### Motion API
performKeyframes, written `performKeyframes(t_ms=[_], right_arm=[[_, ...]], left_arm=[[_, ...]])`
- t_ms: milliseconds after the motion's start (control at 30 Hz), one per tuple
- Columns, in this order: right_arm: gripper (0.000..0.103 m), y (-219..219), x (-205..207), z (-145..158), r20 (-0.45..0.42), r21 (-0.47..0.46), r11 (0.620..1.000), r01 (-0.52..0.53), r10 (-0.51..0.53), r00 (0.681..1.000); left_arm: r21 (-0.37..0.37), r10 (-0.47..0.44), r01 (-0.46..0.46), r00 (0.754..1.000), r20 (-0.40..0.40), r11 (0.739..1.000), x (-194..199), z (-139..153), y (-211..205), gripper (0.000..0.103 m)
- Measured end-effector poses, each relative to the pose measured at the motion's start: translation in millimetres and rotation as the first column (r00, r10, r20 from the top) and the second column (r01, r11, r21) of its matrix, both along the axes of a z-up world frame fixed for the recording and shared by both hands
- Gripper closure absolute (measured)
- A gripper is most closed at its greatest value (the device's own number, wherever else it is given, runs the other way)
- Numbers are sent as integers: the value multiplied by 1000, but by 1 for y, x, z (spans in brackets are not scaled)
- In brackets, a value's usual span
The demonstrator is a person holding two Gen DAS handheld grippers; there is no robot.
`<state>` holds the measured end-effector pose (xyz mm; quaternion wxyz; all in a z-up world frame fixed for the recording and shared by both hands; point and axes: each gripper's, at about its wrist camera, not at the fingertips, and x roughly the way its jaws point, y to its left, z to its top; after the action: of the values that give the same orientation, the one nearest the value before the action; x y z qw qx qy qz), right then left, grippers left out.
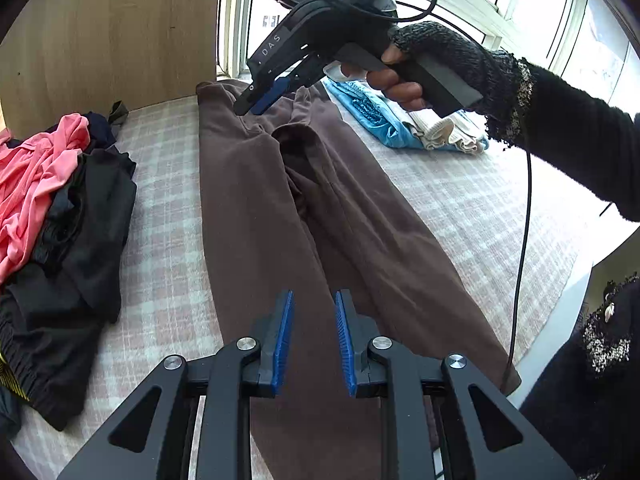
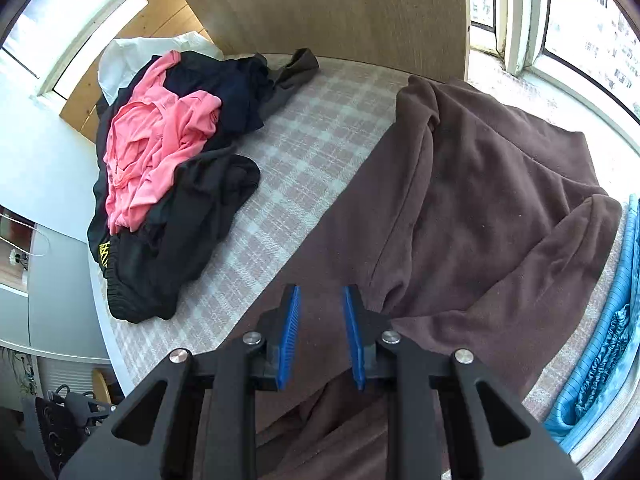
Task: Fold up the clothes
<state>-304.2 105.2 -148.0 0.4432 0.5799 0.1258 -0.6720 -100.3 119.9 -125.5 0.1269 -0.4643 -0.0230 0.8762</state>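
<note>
Left wrist view first: over on the left sits a rumpled heap, a soft pink garment (image 1: 38,176) crumpled on top of slack black clothes (image 1: 76,248), all on the pale checked woven tabletop (image 1: 168,264). Moving to the middle, brown trousers (image 1: 256,208) lie stretched out long and matte, both legs running toward the camera, the waistband at the far end. The left gripper (image 1: 314,340) hangs above the legs, its ribbed blue fingers (image 1: 283,336) narrowly parted with nothing pinched between them. Further right, the right hand (image 1: 440,68), in a knitted black fingerless glove, holds the right gripper (image 1: 260,100) down by the waistband; whether it is parted there I cannot tell. Behind it lies a folded turquoise garment (image 1: 372,116), ribbed and shiny. Right wrist view now: the right gripper (image 2: 320,336) shows blue fingers (image 2: 290,332) a narrow gap apart over bunched brown fabric, gripping nothing.
</note>
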Motion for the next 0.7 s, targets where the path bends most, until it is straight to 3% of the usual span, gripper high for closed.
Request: performKeyframes(t_ms=[67, 100, 200, 267, 367, 400, 467, 533, 633, 700], right_arm=[[80, -6, 10, -14, -9, 58, 997, -48, 49, 999], [80, -9, 15, -20, -14, 85, 994, -72, 74, 997], [86, -4, 13, -25, -26, 122, 984, -128, 132, 991], [84, 0, -4, -3, -32, 55, 995, -87, 89, 996], [78, -4, -43, 25, -142, -22, 999, 25, -28, 989], [78, -8, -59, 26, -130, -40, 997, 62, -67, 989], [78, -19, -90, 25, -105, -74, 990, 121, -129, 986], [78, -31, -118, 20, -117, -71, 982, 174, -182, 976], [98, -44, -144, 3, -102, -23, 979, 202, -203, 974], [98, -51, -153, -14, -59, -14, 982, 190, -191, 980]], left_arm=[[-33, -8, 8, 1000, 10, 999, -21, -16, 1, 84], [-20, -23, 24, 998, 55, 1000, -27, -28, 2, 84], [-1, -75, 76, 993, 91, 997, -20, -41, 13, 79], [0, -113, 114, 988, 104, 993, -15, -31, 16, 78], [-3, -61, 61, 997, 50, 998, -23, -15, 3, 78], [-15, -36, 37, 999, 37, 999, -28, -12, -2, 79], [-40, 7, -7, 1000, 20, 999, -40, -10, -11, 80], [-65, 10, -7, 998, 57, 998, -51, -21, -14, 80], [-118, -13, 24, 995, 95, 993, -55, -41, -12, 80], [-120, -17, 27, 996, 84, 992, -53, -41, -11, 80]])
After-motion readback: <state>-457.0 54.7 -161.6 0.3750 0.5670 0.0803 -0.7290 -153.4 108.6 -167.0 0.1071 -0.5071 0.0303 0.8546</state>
